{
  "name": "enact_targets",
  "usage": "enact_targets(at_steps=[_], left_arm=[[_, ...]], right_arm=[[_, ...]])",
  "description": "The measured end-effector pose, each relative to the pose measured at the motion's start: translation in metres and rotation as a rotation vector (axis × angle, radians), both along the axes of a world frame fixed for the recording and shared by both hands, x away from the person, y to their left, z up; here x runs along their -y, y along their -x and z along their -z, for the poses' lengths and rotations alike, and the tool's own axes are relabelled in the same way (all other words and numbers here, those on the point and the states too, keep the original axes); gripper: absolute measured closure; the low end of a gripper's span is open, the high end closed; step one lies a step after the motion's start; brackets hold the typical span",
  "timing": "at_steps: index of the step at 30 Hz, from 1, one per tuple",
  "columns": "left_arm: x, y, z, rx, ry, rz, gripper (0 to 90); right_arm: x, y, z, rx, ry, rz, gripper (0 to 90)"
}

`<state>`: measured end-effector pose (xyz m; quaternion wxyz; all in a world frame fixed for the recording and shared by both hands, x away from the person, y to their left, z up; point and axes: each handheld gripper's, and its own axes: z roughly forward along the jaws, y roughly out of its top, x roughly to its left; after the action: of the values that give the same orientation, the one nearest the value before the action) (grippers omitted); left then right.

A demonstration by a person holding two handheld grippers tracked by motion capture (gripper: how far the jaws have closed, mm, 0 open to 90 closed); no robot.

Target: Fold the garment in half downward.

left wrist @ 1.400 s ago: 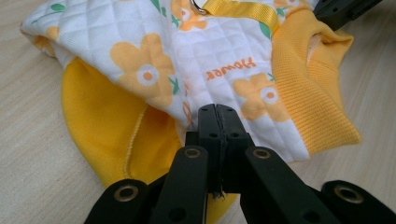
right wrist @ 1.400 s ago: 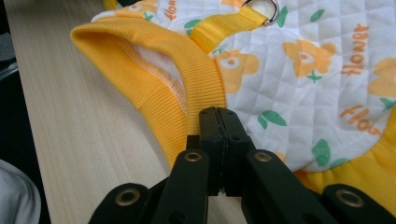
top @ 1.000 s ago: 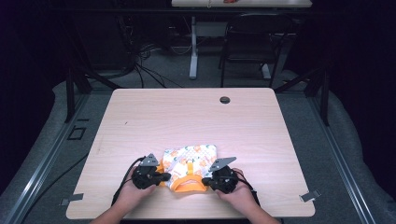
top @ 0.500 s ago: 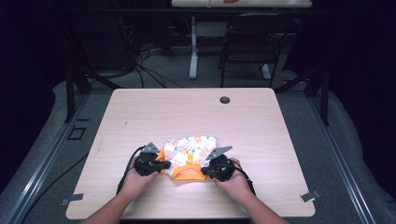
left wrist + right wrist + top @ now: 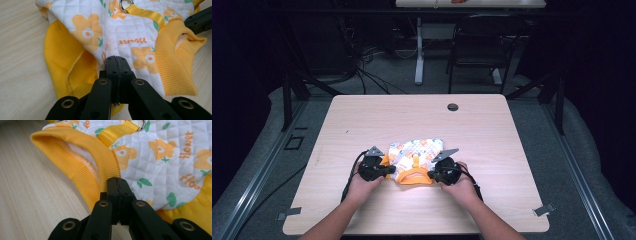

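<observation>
Quilted flower-print garment lies on the counter near the person; left claw and right claw each pinch its cloth; best lift both evenly.

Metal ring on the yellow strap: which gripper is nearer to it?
Roughly equal. The left gripper clamps the garment at its left edge, the right gripper at the ribbed collar; the ring lies between them, ahead of both.
</observation>
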<state>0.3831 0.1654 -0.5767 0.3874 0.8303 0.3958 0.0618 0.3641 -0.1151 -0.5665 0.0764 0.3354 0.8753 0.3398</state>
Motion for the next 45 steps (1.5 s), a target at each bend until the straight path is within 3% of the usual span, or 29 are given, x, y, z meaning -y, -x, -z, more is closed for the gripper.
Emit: enact_targets(at_steps=[5, 14, 23, 31, 35, 39, 45], left_arm=[[0.001, -0.003, 0.0, 0.003, -0.008, -0.003, 90.0], [0.0, -0.003, 0.0, -0.013, 0.011, -0.021, 90.0], [0.0, -0.001, -0.006, -0.025, 0.038, -0.028, 90.0], [-0.01, 0.006, -0.019, 0.014, 0.056, -0.024, 90.0], [-0.017, 0.011, -0.028, 0.017, 0.085, -0.028, 90.0], [-0.023, 0.02, -0.039, 0.052, 0.1, -0.021, 89.6], [-0.031, 0.035, -0.048, 0.091, 0.082, 0.006, 86.6]], right_arm=[[0.0, -0.003, 0.001, 0.007, -0.005, 0.014, 89.8], [-0.001, -0.003, -0.001, 0.008, 0.003, 0.022, 89.4], [0.0, -0.002, -0.007, 0.012, -0.019, 0.031, 87.6], [0.006, 0.006, -0.028, 0.059, -0.064, 0.02, 88.0], [0.009, 0.012, -0.037, 0.085, -0.045, 0.011, 87.7], [0.014, 0.02, -0.043, 0.106, -0.036, 0.008, 87.1], [0.027, 0.033, -0.048, 0.12, -0.048, 0.02, 85.8]])
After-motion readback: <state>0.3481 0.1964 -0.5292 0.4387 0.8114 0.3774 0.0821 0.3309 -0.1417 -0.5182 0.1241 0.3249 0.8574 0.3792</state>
